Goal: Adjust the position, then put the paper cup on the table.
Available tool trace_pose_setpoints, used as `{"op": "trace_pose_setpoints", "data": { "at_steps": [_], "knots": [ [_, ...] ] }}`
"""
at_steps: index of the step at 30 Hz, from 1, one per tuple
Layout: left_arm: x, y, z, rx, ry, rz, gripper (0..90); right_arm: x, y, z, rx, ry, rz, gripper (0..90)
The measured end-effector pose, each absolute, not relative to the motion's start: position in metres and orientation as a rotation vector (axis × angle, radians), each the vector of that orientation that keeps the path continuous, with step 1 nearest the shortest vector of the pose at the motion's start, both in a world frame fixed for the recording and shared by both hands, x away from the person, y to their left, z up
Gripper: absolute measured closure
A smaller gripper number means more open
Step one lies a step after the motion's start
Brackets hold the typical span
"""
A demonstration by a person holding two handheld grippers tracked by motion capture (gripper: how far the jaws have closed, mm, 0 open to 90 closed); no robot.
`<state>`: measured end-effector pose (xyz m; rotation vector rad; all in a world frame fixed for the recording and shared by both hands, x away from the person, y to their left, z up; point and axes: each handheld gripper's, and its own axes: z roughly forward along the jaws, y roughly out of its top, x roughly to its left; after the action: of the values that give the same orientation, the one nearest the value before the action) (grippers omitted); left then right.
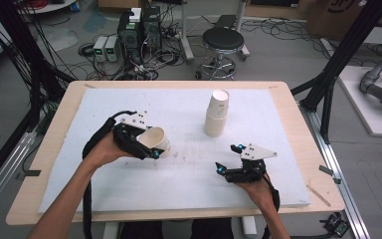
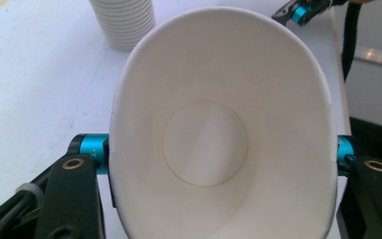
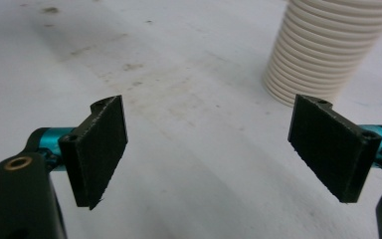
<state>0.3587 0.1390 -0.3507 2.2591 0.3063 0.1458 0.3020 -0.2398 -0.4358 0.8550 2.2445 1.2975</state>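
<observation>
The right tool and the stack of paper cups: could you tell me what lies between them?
Nothing: in the high view, bare white table separates the right tool from the stack of paper cups.

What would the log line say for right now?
left gripper: shut on paper cup, squeezed oval | right gripper: jaws open, empty | cup stack: upright on table

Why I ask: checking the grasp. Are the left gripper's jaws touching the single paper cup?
Touching. In the left gripper view, the left gripper squeezes the paper cup from both sides, its rim pressed into an oval.
</observation>
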Motion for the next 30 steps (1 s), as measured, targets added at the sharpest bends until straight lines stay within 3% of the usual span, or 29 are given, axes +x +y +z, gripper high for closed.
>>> {"op": "trace_pose_setpoints", "data": {
  "at_steps": [30],
  "knots": [
    [0.368,0.13,-0.349,2.39,0.323,0.18,34.6,0.3,-0.252,-0.45,0.911,2.173,1.294,15.9]
  ]
}}
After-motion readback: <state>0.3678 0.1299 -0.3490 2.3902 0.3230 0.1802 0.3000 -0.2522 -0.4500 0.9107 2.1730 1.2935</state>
